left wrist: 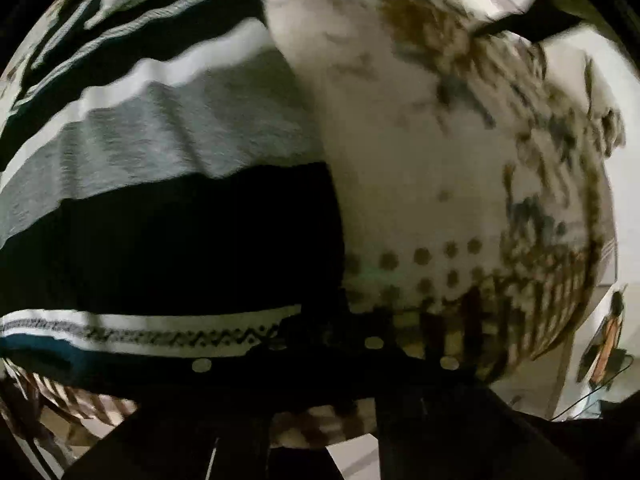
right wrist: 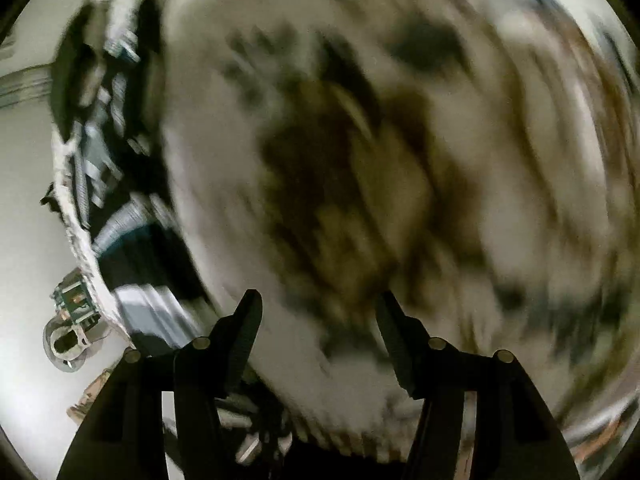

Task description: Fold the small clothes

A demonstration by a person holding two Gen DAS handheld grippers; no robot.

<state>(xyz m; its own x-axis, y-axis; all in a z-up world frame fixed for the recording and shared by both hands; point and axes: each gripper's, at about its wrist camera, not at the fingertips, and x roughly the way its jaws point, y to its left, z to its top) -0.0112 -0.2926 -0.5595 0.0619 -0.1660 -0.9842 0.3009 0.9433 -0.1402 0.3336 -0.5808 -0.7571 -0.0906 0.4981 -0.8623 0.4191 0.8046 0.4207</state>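
Observation:
A white garment with a brown and grey print (left wrist: 400, 152) lies beside and partly over a garment striped in black, grey and white (left wrist: 160, 152). My left gripper (left wrist: 332, 316) points down at the printed garment's lower edge. Its dark fingers are together and seem to pinch that edge, and more printed cloth shows beneath them. In the right wrist view the printed garment (right wrist: 400, 160) fills most of the frame, heavily blurred. My right gripper (right wrist: 320, 316) hangs above it with its fingers (right wrist: 248, 328) spread and nothing between them. The striped garment (right wrist: 120, 200) lies at the left.
The pale table surface (right wrist: 28, 200) shows at the left, with a small metal and glass object (right wrist: 68, 332) on it. An orange and black item with a thin cable (left wrist: 608, 340) lies at the right edge. A black strap (left wrist: 528, 24) crosses the upper right.

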